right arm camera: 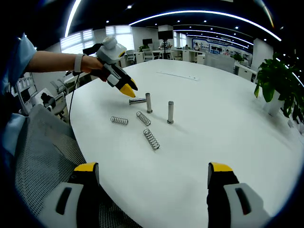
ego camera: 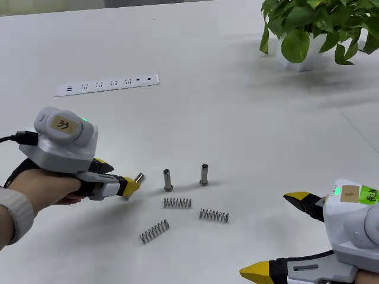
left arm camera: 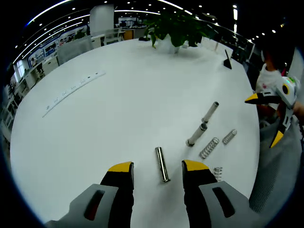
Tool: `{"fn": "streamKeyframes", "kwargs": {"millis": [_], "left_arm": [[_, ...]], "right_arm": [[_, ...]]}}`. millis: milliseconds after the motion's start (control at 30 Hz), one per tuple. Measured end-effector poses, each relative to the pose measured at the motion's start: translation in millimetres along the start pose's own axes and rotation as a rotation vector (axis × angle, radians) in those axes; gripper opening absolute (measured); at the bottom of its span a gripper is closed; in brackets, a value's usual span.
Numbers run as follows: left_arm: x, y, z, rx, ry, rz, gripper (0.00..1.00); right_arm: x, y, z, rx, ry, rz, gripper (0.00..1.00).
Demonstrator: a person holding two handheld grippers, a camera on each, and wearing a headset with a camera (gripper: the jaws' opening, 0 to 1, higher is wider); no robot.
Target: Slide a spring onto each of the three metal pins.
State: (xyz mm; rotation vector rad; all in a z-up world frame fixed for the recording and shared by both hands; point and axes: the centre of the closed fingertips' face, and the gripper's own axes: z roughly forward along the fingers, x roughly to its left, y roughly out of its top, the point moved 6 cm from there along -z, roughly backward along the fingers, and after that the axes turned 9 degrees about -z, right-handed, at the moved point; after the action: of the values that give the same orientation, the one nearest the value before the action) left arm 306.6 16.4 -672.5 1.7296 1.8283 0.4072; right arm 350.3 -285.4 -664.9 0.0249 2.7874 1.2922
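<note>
Head view: at mid-frame on the counter, two upright pins are seen, with three springs just below.

Left gripper view: the left hand-held gripper is spread around a lying pin. The pin is judged stiff and slippery, best pinched mid-shaft.

Right gripper view: the right hand-held gripper is spread wide and empty. The springs are judged light and squashy.

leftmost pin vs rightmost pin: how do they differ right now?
Pose: the leftmost pin lies flat; the rightmost pin stands upright. Place: the leftmost pin sits between the open jaws of the left tongs; the rightmost pin stands free of them. Shared: both bare metal, no spring fitted.
</note>
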Motion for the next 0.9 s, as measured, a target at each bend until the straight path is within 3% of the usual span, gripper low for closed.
{"fn": "streamKeyframes", "kwargs": {"millis": [167, 233, 500, 900], "left_arm": [[2.8, 4.2, 13.5, 0.066, 0.008, -0.004, 0.28], [4.0, 6.5, 17.5, 0.07, 0.011, -0.005, 0.23], [4.9, 7.4, 31.8, 0.145, 0.014, 0.012, 0.19], [-8.4, 7.5, 36.7, 0.234, 0.038, 0.058, 0.14]], "right_arm": [[0.0, -1.5, -2.0, -0.003, -0.008, 0.0, 0.96], [-0.3, -2.2, -2.3, -0.001, -0.01, 0.0, 0.96], [-1.0, -3.0, -2.7, -0.005, -0.019, -0.001, 0.95], [-1.0, -3.8, -2.2, -0.003, -0.024, -0.005, 0.95]]}}
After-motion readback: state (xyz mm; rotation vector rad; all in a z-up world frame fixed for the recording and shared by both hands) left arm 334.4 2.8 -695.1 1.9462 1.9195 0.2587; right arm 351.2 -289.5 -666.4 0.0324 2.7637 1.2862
